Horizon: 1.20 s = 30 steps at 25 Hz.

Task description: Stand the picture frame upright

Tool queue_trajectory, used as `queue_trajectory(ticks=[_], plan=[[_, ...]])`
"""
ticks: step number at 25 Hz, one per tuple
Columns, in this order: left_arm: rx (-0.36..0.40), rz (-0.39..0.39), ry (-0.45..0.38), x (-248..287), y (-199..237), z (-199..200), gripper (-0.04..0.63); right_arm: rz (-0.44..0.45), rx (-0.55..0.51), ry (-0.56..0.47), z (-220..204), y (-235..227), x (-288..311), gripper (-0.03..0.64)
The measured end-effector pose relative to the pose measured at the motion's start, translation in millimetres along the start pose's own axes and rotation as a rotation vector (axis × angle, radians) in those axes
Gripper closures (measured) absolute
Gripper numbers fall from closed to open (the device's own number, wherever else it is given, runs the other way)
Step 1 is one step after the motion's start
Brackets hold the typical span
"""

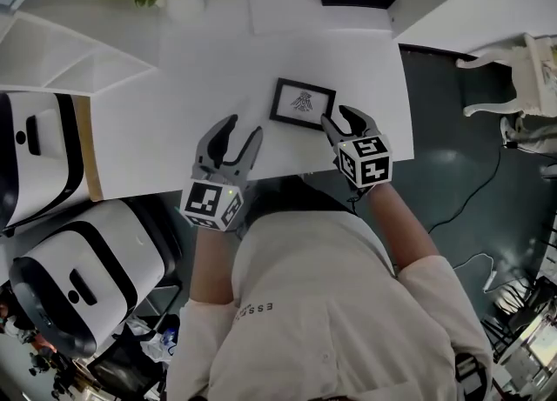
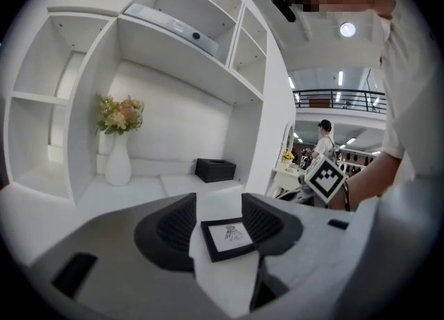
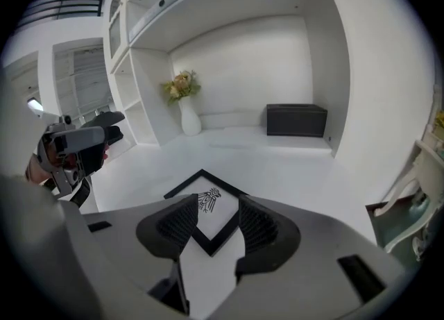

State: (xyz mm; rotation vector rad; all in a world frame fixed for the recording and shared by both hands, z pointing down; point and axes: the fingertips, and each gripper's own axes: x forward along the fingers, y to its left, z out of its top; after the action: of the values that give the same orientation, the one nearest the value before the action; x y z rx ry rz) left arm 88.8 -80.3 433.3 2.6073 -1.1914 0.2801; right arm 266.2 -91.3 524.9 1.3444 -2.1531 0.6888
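The frame (image 1: 302, 103) was laid flat on the table (image 1: 174, 86), near its front edge, with bare surface left behind it. The left gripper (image 1: 241, 128) and right gripper (image 1: 341, 118) were held spread and empty. The table edge was shown only by the head view, and the frame's near corner, framed by the jaws, by the right gripper view.

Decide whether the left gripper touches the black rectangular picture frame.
Apart. The head view shows bare white table between the left gripper and the black rectangular picture frame.
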Motion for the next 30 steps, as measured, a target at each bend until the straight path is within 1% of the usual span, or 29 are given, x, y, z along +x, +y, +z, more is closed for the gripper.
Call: queue_trajectory(ticks=[8, 13, 14, 17, 23, 30], plan=[[0.006, 0.011, 0.067, 19, 4, -30, 0.394, -0.005, 0.046, 0.124, -26, -20, 40, 0.423], [-0.007, 0.021, 0.081, 21, 13, -37, 0.394, -0.022, 0.094, 0.187, -39, -27, 53, 0.431], [-0.01, 0.022, 0.083, 21, 14, -39, 0.394, -0.023, 0.1, 0.196, -41, -27, 55, 0.445], [-0.017, 0.017, 0.09, 20, 15, -42, 0.394, -0.024, 0.114, 0.207, -43, -27, 56, 0.451], [-0.023, -0.018, 0.095, 22, 12, -43, 0.394, -0.031, 0.096, 0.227, -43, -24, 57, 0.459], [-0.033, -0.021, 0.1, 6, 15, -43, 0.394, -0.02, 0.072, 0.245, -45, -7, 58, 0.462]])
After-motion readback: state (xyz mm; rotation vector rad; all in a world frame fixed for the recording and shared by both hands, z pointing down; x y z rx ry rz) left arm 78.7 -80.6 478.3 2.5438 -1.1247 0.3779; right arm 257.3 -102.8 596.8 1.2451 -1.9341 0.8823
